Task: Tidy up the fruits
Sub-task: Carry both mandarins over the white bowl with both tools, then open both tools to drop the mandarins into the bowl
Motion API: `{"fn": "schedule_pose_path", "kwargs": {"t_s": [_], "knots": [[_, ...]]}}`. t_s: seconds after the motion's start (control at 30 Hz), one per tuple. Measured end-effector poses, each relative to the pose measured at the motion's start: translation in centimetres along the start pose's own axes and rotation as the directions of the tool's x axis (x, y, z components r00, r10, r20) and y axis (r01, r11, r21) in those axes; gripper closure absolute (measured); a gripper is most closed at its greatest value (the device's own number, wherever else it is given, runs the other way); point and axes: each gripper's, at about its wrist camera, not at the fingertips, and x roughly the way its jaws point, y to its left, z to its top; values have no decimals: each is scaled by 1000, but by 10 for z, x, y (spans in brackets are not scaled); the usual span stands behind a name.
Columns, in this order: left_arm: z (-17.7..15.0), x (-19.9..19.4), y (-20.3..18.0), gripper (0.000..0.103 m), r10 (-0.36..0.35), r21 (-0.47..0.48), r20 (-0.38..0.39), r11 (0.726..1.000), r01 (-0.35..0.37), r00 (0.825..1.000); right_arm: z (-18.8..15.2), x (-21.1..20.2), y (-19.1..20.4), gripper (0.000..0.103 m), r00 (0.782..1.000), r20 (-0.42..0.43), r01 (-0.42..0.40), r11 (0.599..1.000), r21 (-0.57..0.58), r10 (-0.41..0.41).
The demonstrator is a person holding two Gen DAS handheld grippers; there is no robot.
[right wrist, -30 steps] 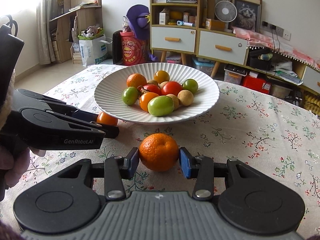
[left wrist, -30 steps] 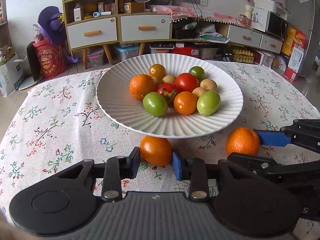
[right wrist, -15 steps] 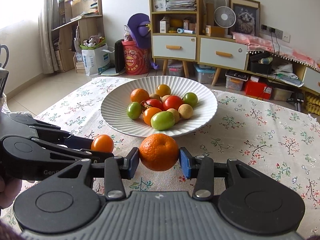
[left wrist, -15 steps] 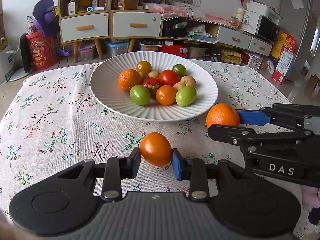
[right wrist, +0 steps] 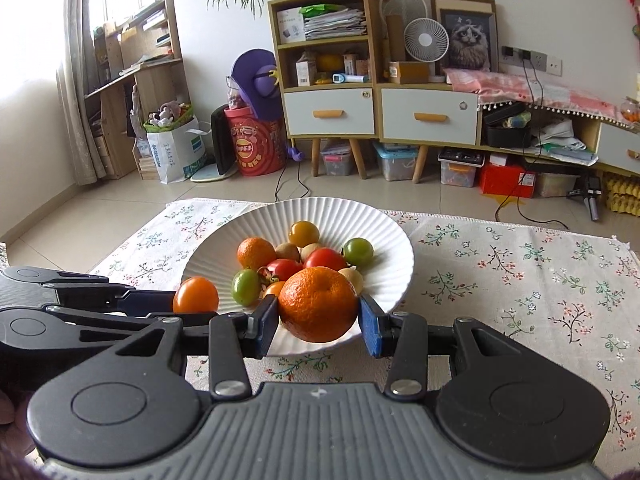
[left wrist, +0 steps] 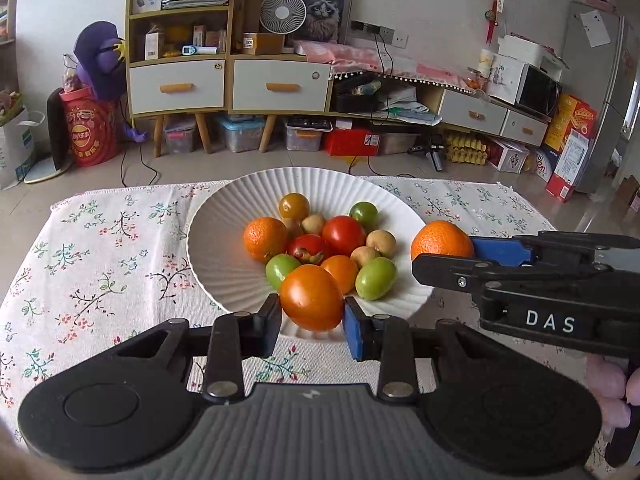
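Note:
My left gripper [left wrist: 311, 325] is shut on an orange tomato [left wrist: 311, 297], held in the air over the near rim of the white ribbed plate [left wrist: 224, 224]. My right gripper [right wrist: 318, 326] is shut on a mandarin orange [right wrist: 318, 304], also lifted near the plate's front edge. Each gripper shows in the other's view: the right gripper [left wrist: 444, 254] with its mandarin [left wrist: 440, 240] at the plate's right, the left gripper [right wrist: 176, 304] with its tomato [right wrist: 196, 294] at the plate's left. The plate [right wrist: 384, 240] holds several fruits: a mandarin, red, orange and green tomatoes, small brown fruits.
A floral tablecloth [left wrist: 100, 248] covers the table [right wrist: 520, 272]. Beyond the far edge are the floor, a drawer cabinet [left wrist: 224, 84] and storage clutter. A hand [left wrist: 612, 392] holds the right gripper at the lower right.
Both grippers have risen off the tablecloth with their fruits, which now hang over the plate's near rim; the plate looks smaller and farther below.

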Motion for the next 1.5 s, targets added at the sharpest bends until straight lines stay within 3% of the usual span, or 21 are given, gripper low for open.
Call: {"fn": "schedule_pose_path", "kwargs": {"t_s": [0.5,0.83,1.2,1.3,1.33,1.37,1.5], "knots": [[48,50,27,75,11,-74,22,997,-10,1000,25,50,-8,63,1000,29,-7,999,-47,8],[45,67,32,75,7,-52,-28,999,-8,1000,29,69,-4,63,1000,14,5,996,-90,-3],[48,68,28,74,2,-26,-13,1000,-3,1000,29,75,-9,62,999,7,39,996,-78,-38],[50,69,30,74,7,-34,-15,999,-7,1000,31,73,-8,58,999,11,44,996,-72,-43],[51,70,30,74,12,-35,-15,999,-13,1000,33,72,-9,52,999,14,50,996,-69,-49],[52,69,30,72,17,-35,-14,999,-17,1000,33,71,-9,46,998,20,56,996,-67,-55],[52,64,29,62,23,-43,-11,999,-23,1000,37,64,-12,41,998,33,59,996,-59,-57]]}}
